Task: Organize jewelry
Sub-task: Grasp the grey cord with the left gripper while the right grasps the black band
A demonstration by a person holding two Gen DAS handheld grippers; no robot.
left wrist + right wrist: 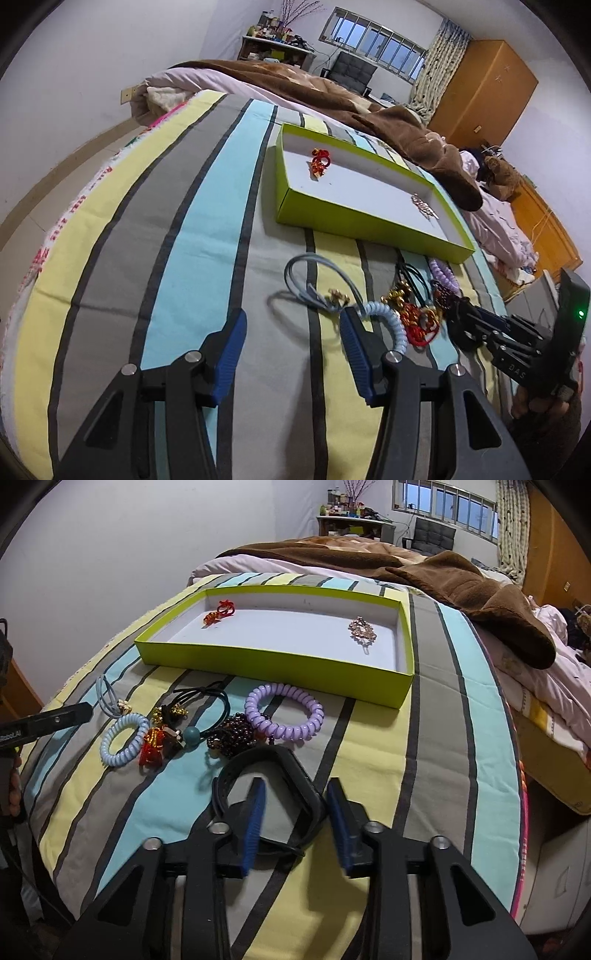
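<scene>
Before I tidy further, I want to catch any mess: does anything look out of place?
Nothing looks spilled or broken. Most pieces, like the lilac spiral hair tie and pale blue spiral hair tie, lie tangled on the striped bedsheet, outside the lime-green shallow box, which holds only a red ornament and gold brooch.

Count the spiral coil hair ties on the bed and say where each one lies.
2. The purple coil tie lies just in front of the green box. The pale blue coil tie lies at the left end of the jewelry pile. The pile could hide others.
</scene>
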